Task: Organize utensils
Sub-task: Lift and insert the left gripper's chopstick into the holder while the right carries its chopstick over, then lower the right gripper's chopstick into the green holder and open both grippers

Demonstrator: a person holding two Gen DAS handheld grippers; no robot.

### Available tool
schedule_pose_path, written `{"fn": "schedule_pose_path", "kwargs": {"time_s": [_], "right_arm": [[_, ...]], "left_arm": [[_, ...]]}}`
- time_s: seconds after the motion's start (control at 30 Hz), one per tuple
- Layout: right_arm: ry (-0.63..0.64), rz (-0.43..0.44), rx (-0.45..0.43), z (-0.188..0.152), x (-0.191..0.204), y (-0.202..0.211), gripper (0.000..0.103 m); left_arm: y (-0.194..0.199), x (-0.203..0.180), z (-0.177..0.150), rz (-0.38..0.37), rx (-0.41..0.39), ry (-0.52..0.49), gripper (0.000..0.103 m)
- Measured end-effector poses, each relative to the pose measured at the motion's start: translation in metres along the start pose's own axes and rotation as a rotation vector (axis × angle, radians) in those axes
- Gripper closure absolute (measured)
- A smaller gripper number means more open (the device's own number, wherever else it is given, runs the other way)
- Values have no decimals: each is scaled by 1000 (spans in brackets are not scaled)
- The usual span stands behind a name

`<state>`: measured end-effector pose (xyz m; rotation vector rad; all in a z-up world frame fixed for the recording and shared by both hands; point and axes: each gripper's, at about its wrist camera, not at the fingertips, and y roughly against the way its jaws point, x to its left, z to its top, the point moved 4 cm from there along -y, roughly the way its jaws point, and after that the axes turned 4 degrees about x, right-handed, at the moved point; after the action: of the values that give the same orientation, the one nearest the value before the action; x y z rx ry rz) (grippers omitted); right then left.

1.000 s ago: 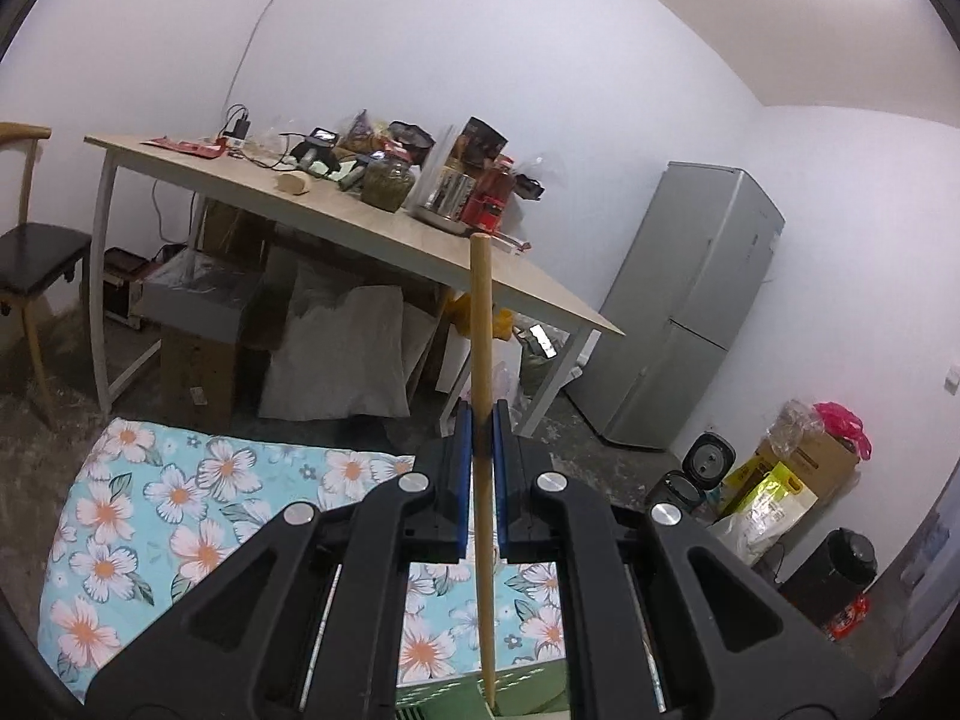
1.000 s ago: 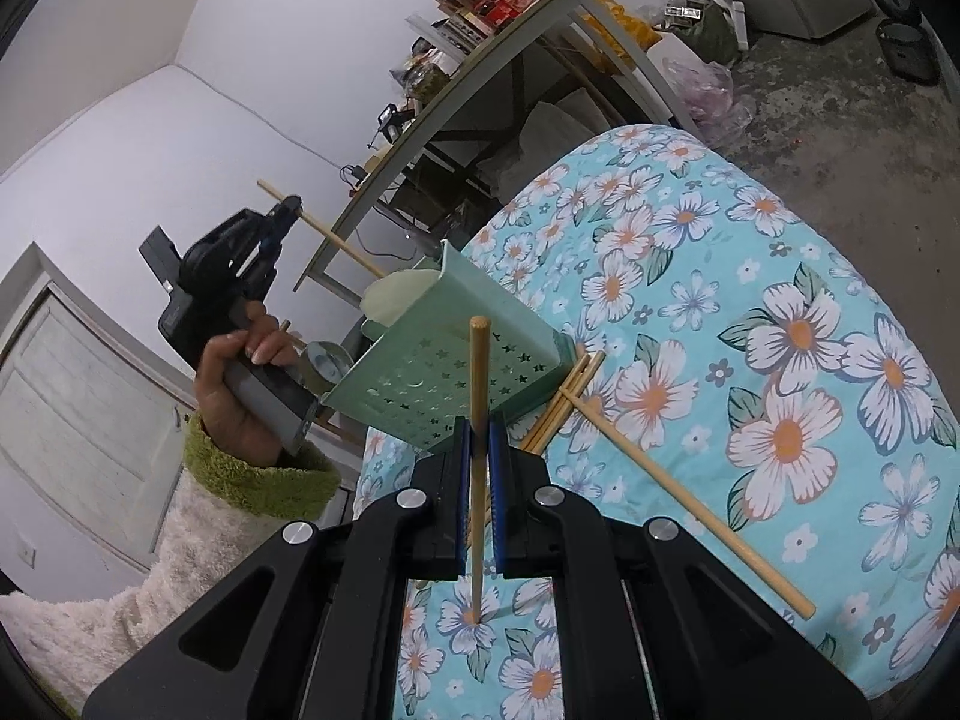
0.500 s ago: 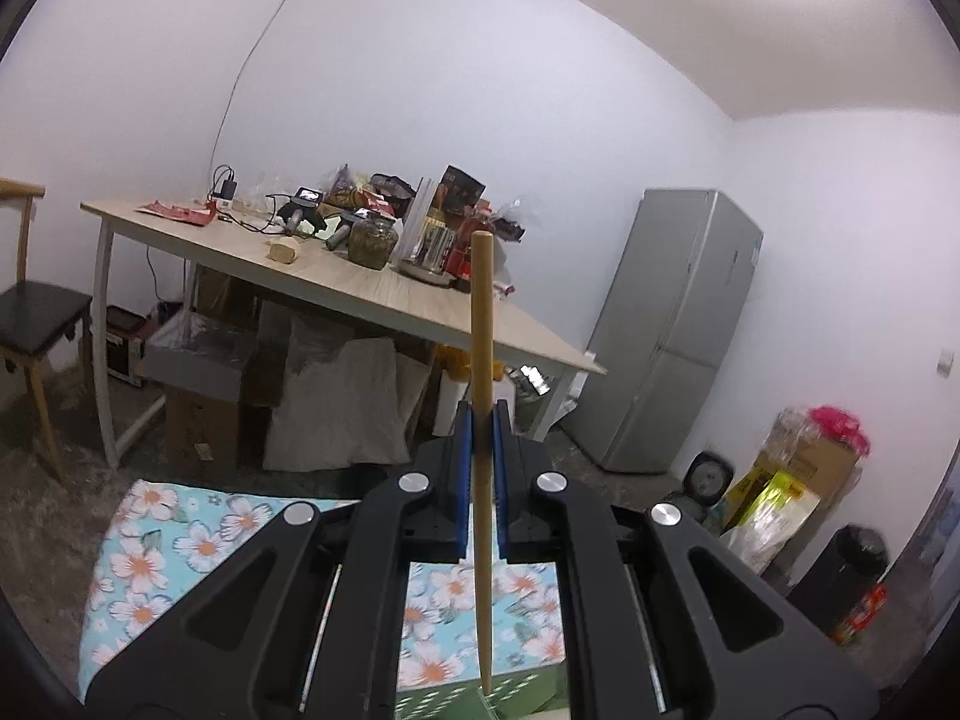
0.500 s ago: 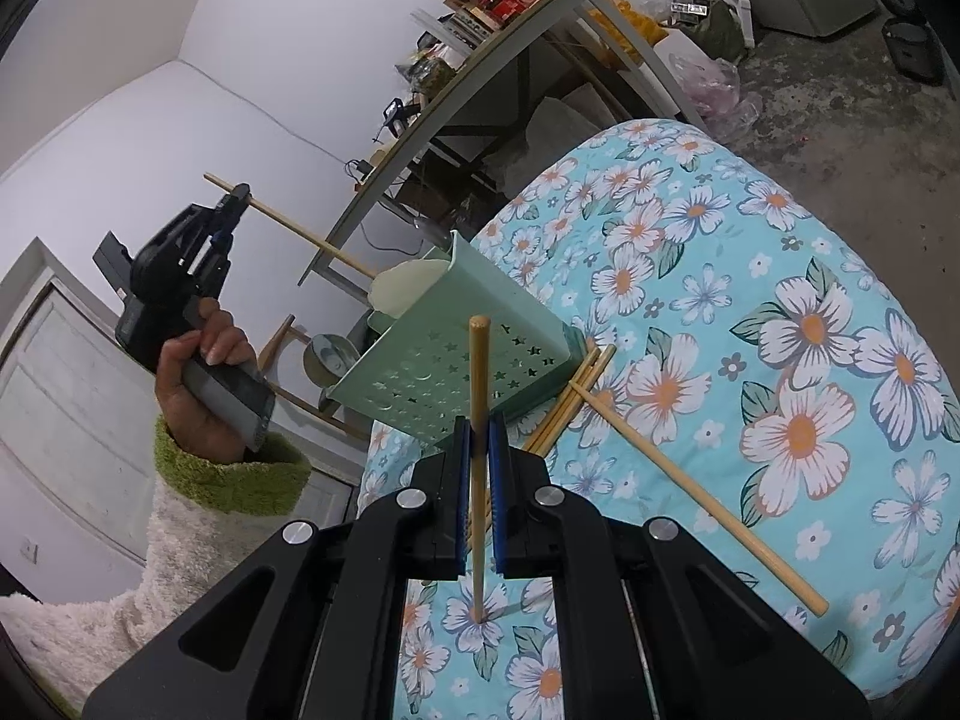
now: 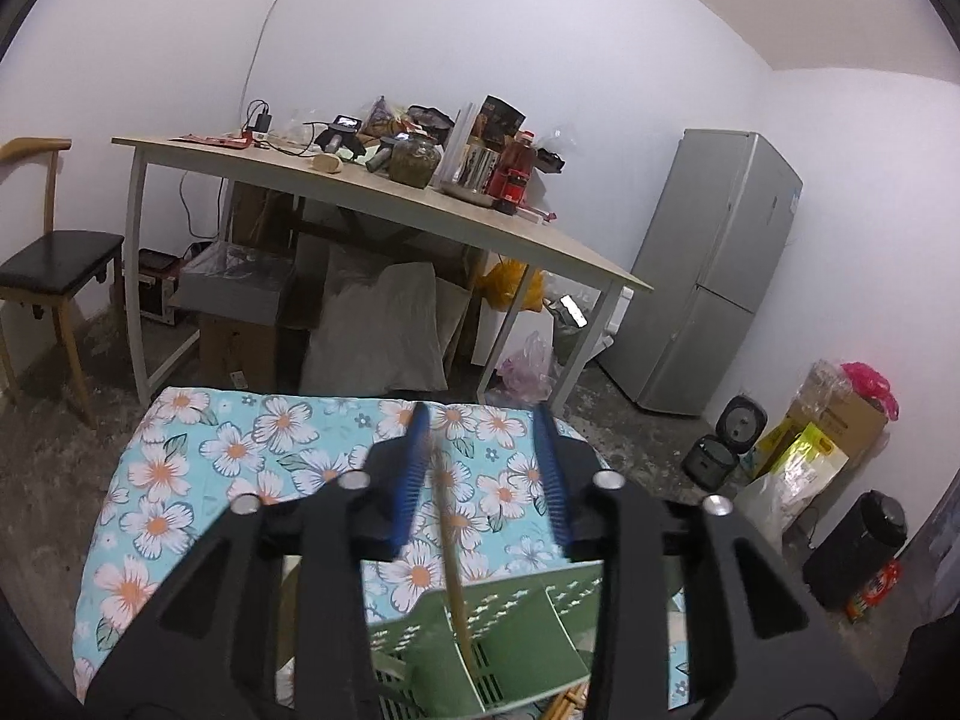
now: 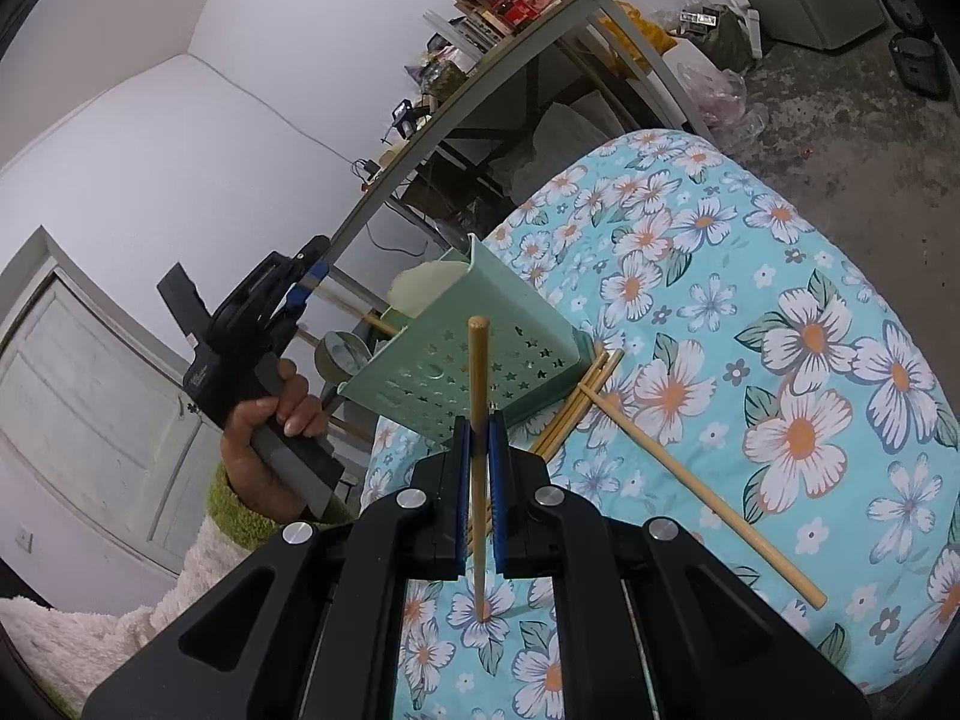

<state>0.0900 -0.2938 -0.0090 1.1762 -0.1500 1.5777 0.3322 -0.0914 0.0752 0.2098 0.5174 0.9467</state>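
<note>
Chopstick (image 5: 451, 546), dropping stage: being released between the just-parted jaws of the left gripper (image 5: 480, 480) into the green holder (image 5: 516, 630) at six o'clock, while a second chopstick (image 6: 478, 420) is being kept clamped in the right gripper (image 6: 478, 480), judged next for insertion.

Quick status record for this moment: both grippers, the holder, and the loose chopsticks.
left gripper: jaws just opened; released chopstick blurred between them, dropping into the holder
right gripper: shut on a chopstick, upright
holder: green, perforated, lying tilted on the floral cloth
loose chopsticks: several on the cloth beside the holder
</note>
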Motion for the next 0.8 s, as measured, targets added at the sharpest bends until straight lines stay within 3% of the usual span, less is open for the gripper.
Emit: {"fn": "schedule_pose_path", "kwargs": {"time_s": [0.23,0.53,0.67,0.8], "right_arm": [[88,-15,-50,9,24,17,97],[305,29,-181,46,99,56,97],[369,32,-238,63,123,66,97],[420,37,-286,85,146,64,97]], "left_arm": [[41,2,2,6,-22,3,46],[110,3,-12,17,-65,-93,26],[124,17,-42,47,4,-144,20],[127,40,-80,64,111,-122,20]]}}
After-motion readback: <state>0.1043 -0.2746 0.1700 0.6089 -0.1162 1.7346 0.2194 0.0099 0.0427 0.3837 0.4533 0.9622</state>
